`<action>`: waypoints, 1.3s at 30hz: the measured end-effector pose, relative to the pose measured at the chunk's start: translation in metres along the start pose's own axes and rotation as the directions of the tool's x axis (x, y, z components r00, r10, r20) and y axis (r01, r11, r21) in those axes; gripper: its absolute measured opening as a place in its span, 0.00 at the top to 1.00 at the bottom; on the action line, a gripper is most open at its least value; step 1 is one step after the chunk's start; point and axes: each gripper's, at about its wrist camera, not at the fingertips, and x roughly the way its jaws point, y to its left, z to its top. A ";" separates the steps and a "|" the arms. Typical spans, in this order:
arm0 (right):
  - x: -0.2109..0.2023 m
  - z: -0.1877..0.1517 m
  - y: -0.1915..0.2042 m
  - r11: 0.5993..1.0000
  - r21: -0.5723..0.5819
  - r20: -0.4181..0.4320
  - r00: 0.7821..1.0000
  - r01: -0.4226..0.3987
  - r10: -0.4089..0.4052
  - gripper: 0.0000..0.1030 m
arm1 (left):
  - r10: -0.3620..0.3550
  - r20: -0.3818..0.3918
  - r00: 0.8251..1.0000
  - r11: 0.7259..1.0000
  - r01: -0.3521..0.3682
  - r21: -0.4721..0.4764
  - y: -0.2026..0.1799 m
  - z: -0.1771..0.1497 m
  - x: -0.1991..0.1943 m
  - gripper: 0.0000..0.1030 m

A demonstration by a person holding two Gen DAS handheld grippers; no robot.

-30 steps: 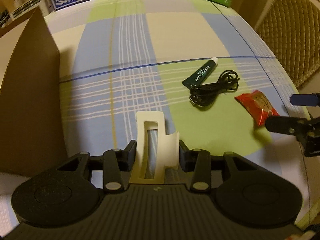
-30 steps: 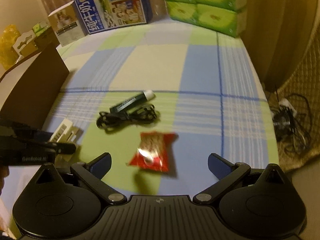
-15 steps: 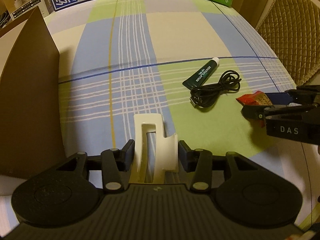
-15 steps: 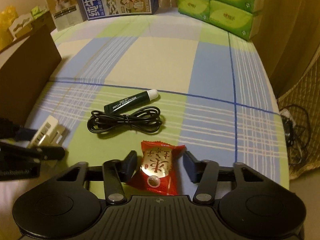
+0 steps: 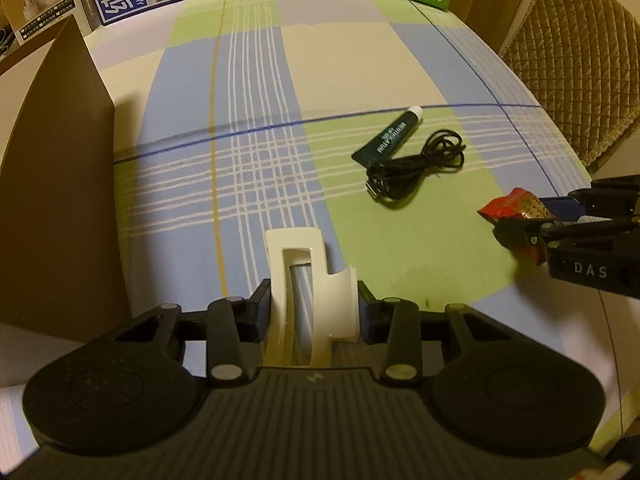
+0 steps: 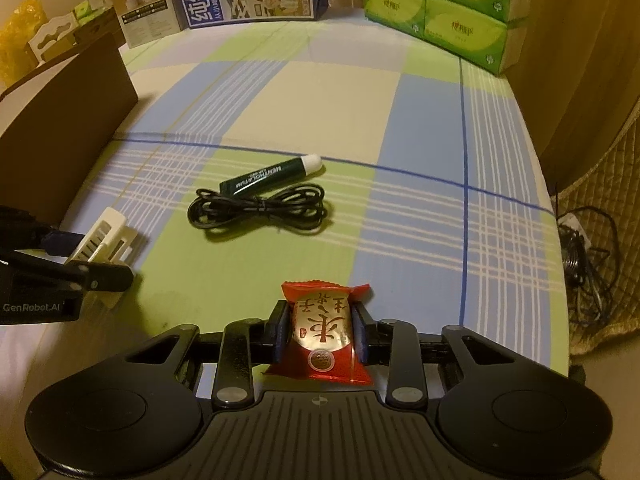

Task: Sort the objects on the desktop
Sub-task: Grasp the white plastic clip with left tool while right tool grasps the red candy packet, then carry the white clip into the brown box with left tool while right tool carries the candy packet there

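Now you are holding something in each gripper. Your right gripper (image 6: 320, 338), at the bottom centre of the right wrist view, is clamping its fingers on the red snack packet (image 6: 322, 340), which a second ago was lying loose on the plaid cloth of the counter (image 6: 420, 120) between wide-open fingers. Half a second ago the fingers were only closing in beside it; now they are pressing its sides, and it is showing at the right edge of the left wrist view (image 5: 516, 208).

Your left gripper (image 5: 312, 312) is keeping its grip on the white hair claw clip (image 5: 308, 280), as in both earlier frames, at the lower centre of its view.

That is leaving two things unsorted in mid-frame: the dark green tube (image 6: 272, 176) and, touching it just below, the coiled black cable (image 6: 260, 210).

The brown box (image 5: 52, 184) is standing along the left edge, probably the place for what you are carrying.
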 end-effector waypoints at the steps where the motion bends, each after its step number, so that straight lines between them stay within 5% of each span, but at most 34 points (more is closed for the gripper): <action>1: -0.002 -0.001 0.000 1.000 0.002 0.000 1.000 -0.006 0.006 0.72 | -0.003 -0.001 1.000 1.000 0.003 0.003 0.000 -0.002 -0.001 0.65; 28: -0.050 0.007 0.077 0.973 -0.165 0.007 0.986 -0.163 0.166 0.72 | 0.011 0.112 0.994 0.988 0.006 -0.154 0.062 -0.064 -0.107 0.65; 39: -0.057 0.024 0.145 0.908 -0.277 -0.025 0.947 -0.315 0.321 0.72 | 0.077 0.159 0.984 0.968 -0.036 -0.247 0.111 -0.086 -0.152 0.65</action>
